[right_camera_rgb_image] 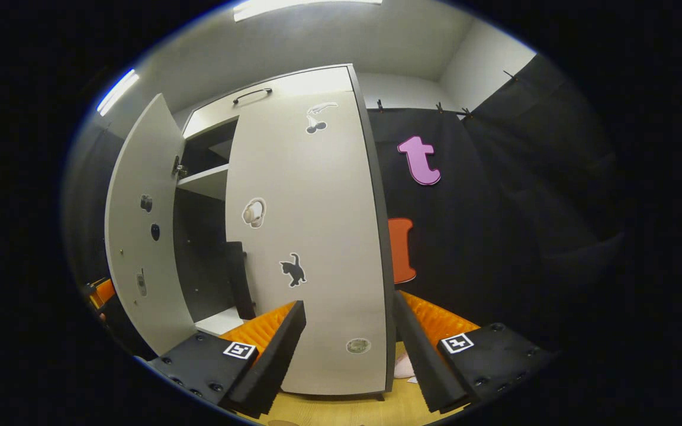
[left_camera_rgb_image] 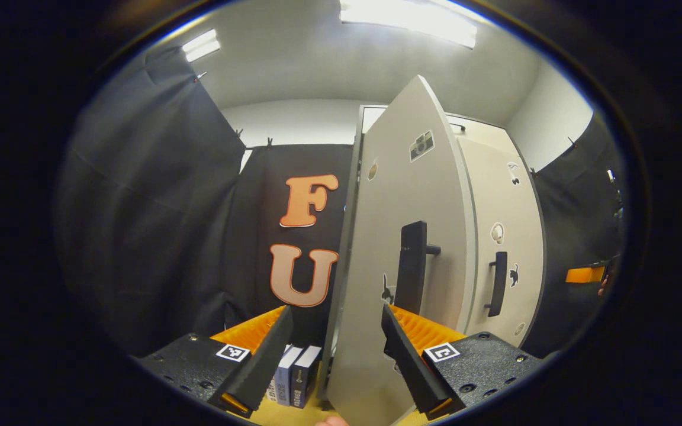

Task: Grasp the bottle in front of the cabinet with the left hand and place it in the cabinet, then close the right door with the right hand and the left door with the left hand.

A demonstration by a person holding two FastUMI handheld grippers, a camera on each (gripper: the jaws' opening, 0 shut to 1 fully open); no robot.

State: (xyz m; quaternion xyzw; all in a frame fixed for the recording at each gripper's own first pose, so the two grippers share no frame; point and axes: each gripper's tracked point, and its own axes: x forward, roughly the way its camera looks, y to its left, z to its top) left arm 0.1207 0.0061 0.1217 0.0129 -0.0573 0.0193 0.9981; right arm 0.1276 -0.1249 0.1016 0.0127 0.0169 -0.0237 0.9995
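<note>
My left claw (left_camera_rgb_image: 335, 355) is spread wide with nothing between the fingers. The edge of the cabinet's left door (left_camera_rgb_image: 403, 248) sits right in the gap, but I can't tell if either finger actually touches it. That door is still swung partway out, and its black handle (left_camera_rgb_image: 412, 266) is just above my right finger. The right door (left_camera_rgb_image: 507, 236) behind it looks shut, with its own black handle (left_camera_rgb_image: 498, 284).

My right claw (right_camera_rgb_image: 347, 349) is also wide open and empty, pointed at the bottom of the right door's front, close to it, though contact is hard to judge. In the right gripper view the shelf (right_camera_rgb_image: 205, 180) inside the cabinet (right_camera_rgb_image: 222, 236) shows through the gap. I can't make out the bottle in there; it's too dark.

As for writing: a couple of books (left_camera_rgb_image: 296, 376) stand on the yellow worktop (right_camera_rgb_image: 341, 411) left of the cabinet, with spine text too small to read. The doors carry stickers: a camera (left_camera_rgb_image: 421, 145), headphones (right_camera_rgb_image: 254, 213), a cat (right_camera_rgb_image: 293, 270).
</note>
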